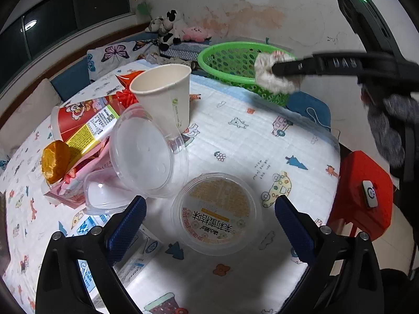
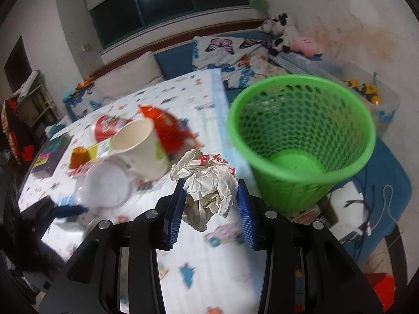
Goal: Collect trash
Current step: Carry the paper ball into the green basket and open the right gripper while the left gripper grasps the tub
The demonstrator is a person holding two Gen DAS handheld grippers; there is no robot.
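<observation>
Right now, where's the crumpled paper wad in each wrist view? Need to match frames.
Left wrist: crumpled paper wad upper right, clamped at the right gripper tip, against the green basket rim.
Right wrist: wad centre, between the blue pads, basket to its right.
Shared landmark: white paper cup on the cartoon-print sheet.

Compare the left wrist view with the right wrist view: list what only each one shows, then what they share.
Only the left wrist view shows the round labelled tub lying between the open left gripper fingers, and the red stool.

Only the right wrist view shows the basket's bare green floor and a bin of toys.

Both show the green basket, the crumpled paper clamped in the right gripper, and the paper cup.
</observation>
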